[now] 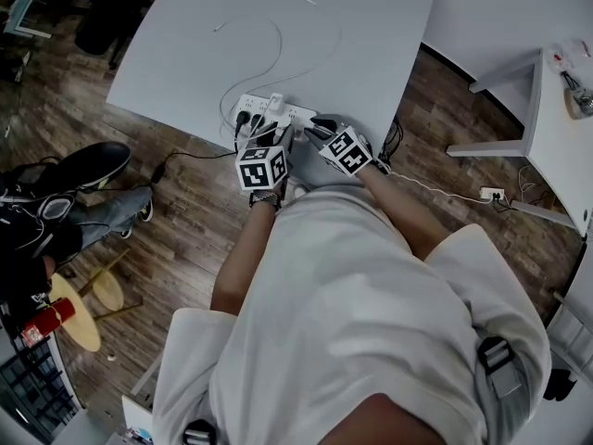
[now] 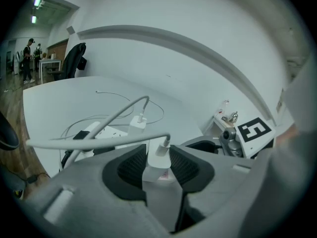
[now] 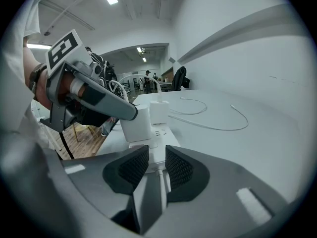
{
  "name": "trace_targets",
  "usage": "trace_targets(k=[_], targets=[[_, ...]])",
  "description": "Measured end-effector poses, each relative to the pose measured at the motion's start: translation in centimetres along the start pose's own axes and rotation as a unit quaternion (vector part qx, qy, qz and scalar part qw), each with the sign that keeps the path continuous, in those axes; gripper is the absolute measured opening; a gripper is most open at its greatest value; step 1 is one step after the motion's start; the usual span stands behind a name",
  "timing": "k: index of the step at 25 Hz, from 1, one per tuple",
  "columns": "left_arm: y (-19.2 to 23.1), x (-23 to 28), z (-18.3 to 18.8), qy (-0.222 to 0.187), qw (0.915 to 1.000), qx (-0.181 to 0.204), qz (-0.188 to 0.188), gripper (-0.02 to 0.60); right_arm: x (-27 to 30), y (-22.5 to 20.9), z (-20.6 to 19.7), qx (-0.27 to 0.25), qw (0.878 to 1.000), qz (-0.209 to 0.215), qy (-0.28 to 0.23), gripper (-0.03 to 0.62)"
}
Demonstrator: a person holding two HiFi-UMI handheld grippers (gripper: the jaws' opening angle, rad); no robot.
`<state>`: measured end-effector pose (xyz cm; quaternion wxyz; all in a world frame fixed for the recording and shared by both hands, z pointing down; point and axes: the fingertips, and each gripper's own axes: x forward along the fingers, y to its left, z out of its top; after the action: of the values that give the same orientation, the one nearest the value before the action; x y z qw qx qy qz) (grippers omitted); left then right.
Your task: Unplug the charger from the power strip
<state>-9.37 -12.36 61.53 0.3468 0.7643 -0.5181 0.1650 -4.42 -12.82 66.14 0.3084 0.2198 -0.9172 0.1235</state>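
Head view: both claws are at the near edge of the white worktop (image 1: 371, 26), on the power strip (image 1: 252, 108). Left claw (image 1: 283, 135) is over the strip's mid part. Right claw (image 1: 313, 126) is at its right end. A thin cable (image 1: 273, 49) loops over the worktop behind the strip.

Left gripper view: I've got the left claw clamped on the white charger (image 2: 159, 175), w/ both pads pressing its sides. The jaws are only as far apart as the block is wide. Its lead leaves the top and runs off left. A second charger (image 2: 137, 123) stands plugged in just beyond.

Right gripper view: the right claw is closed on the strip's end, w/ the strip's cord (image 3: 161, 182) running back btwn the jaws. The charger stands upright on the strip, the left claw's finger (image 3: 101, 100) against it. Can't tell if the prongs are out of the socket.
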Motion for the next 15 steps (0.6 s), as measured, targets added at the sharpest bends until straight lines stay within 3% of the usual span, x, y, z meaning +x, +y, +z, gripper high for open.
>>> trace_targets(k=[2,9,12,15], targets=[[-0.1,0.0,0.0,0.002,0.9999,0.012,0.002,0.146,0.0,0.1,-0.1,0.0,1.0,0.001,0.0,0.107],[-1.0,0.2,-0.2,0.044,0.9888,0.138,0.035,0.141,-0.1,0.0,0.0,0.001,1.0,-0.001,0.002,0.107],[-1.0,0.3,-0.1,0.044,0.9884,0.141,0.036,0.141,-0.1,0.0,0.0,0.004,1.0,-0.003,0.003,0.107],[-0.5,0.3,0.0,0.035,0.9925,0.114,0.028,0.141,0.1,0.0,-0.1,0.006,1.0,-0.005,0.005,0.107]])
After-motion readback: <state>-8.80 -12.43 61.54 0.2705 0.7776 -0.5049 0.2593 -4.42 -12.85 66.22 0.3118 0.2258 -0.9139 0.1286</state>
